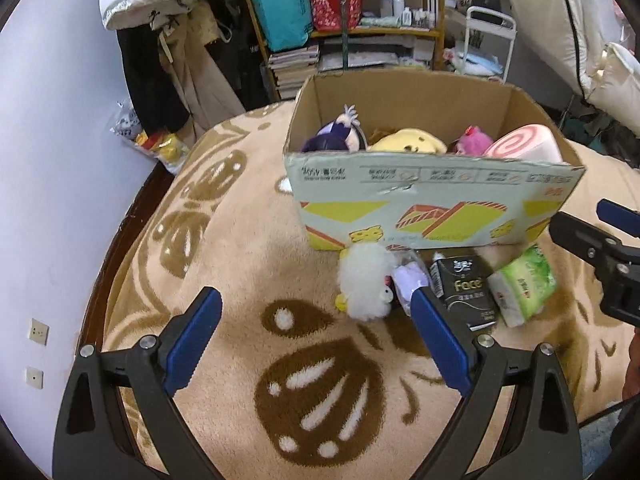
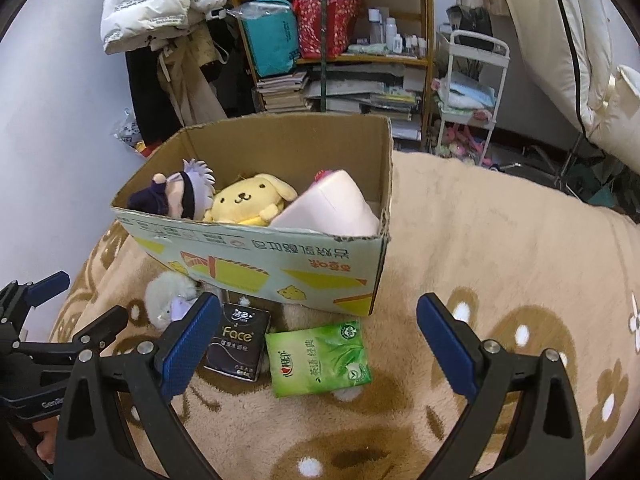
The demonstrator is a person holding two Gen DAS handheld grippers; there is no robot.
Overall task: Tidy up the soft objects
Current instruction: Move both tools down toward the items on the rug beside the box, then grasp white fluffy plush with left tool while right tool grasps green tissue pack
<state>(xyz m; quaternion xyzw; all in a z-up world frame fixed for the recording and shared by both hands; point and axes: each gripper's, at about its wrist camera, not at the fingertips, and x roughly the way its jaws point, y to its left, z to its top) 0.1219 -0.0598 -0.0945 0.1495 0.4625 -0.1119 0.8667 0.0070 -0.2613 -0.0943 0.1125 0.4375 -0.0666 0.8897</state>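
A cardboard box (image 1: 432,196) (image 2: 280,264) stands on the tan blanket and holds a purple-haired doll (image 1: 340,136) (image 2: 176,196), a yellow dog plush (image 1: 408,144) (image 2: 248,200), a pink plush (image 1: 474,142) and a pink swirl roll cushion (image 1: 524,146) (image 2: 332,212). In front of the box lie a white fluffy plush (image 1: 366,284) (image 2: 168,294), a black "Face" tissue pack (image 1: 466,288) (image 2: 238,340) and a green tissue pack (image 1: 524,284) (image 2: 318,358). My left gripper (image 1: 316,308) is open and empty, just short of the white plush. My right gripper (image 2: 318,312) is open and empty above the green pack.
The bed's tan patterned blanket (image 1: 280,360) fills the foreground. A white wall (image 1: 48,160) runs along the left. Behind the box are hanging coats (image 2: 160,40), a cluttered bookshelf (image 2: 340,40) and a white cart (image 2: 468,92).
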